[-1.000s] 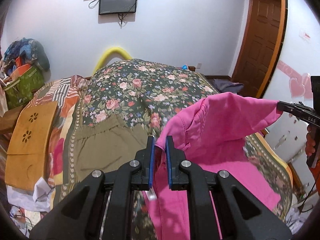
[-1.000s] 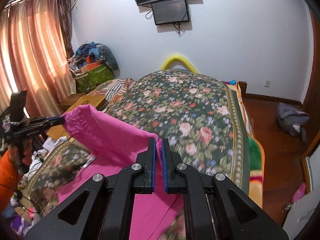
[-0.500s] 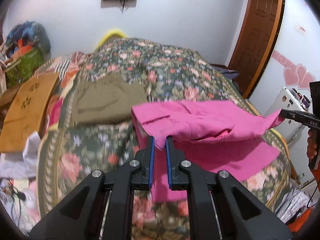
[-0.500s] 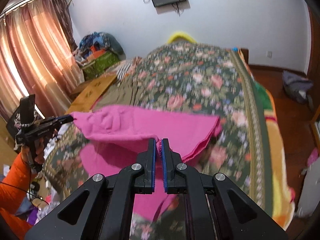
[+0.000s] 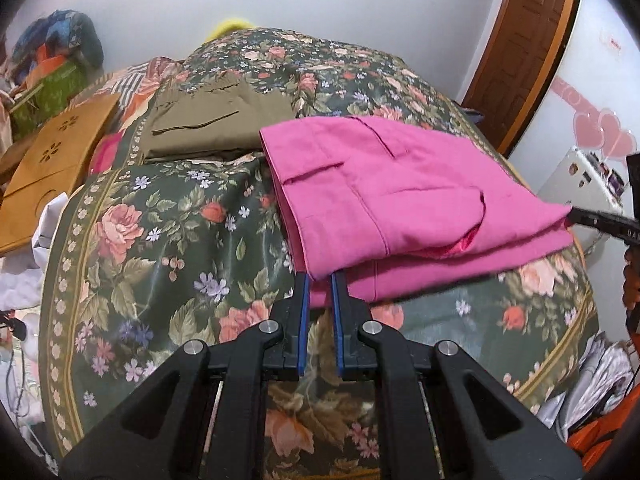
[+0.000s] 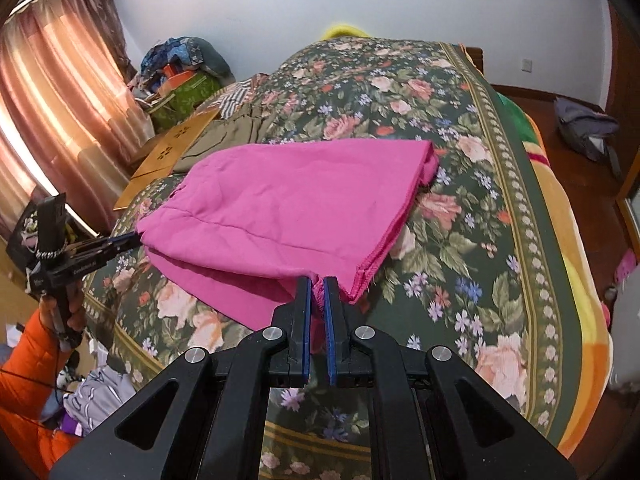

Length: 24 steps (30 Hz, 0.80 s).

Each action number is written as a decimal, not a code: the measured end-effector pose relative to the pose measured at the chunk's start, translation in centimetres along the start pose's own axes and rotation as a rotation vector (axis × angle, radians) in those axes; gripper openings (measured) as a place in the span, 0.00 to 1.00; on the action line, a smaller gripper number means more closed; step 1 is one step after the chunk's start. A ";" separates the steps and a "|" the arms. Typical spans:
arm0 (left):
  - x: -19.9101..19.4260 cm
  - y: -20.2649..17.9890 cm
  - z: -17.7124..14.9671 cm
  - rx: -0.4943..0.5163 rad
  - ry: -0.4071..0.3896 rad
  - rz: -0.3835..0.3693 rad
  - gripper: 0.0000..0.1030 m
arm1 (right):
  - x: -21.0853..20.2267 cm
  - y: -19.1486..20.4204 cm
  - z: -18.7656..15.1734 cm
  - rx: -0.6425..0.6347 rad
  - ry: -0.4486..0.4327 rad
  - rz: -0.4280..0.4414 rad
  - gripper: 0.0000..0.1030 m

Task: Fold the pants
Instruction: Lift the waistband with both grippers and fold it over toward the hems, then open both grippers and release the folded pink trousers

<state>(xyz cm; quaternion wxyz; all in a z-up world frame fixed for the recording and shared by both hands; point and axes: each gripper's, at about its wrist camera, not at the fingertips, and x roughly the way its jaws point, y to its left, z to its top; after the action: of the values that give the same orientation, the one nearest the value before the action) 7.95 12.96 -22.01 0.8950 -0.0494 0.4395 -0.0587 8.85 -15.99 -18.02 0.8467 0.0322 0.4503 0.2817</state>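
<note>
Both handheld grippers reach low over a bed spread with a dark green floral quilt [image 5: 168, 240], each pinching a near corner of the bright pink cotton pants [image 5: 400, 200]. The left gripper [image 5: 319, 280] has its blue-padded jaws nearly closed on the hem of the top layer; the right gripper [image 6: 316, 284] clamps a frayed pink edge the same way. The pants lie doubled over on the quilt, top layer flat over the lower one. A folded olive-green garment [image 5: 212, 120] rests on the quilt just beyond them, beside a tan wooden board [image 5: 52, 164].
</note>
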 end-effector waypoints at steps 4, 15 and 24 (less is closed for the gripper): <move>-1.1 0.4 0.1 -0.003 -0.001 0.034 0.10 | -0.9 -0.2 0.0 -0.011 -0.003 -0.080 0.08; -2.7 -2.8 6.2 0.033 -0.096 -0.044 0.10 | -4.0 0.8 3.9 -0.030 -0.125 -0.104 0.12; 3.1 -6.1 4.4 0.080 0.060 -0.064 0.14 | 2.4 2.7 2.5 -0.030 0.028 -0.026 0.15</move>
<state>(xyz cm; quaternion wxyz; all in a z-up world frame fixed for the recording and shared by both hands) 12.92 6.60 -20.84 0.8803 -0.0261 0.4615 -0.1064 10.63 -11.99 -17.53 0.8442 0.0096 0.4582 0.2780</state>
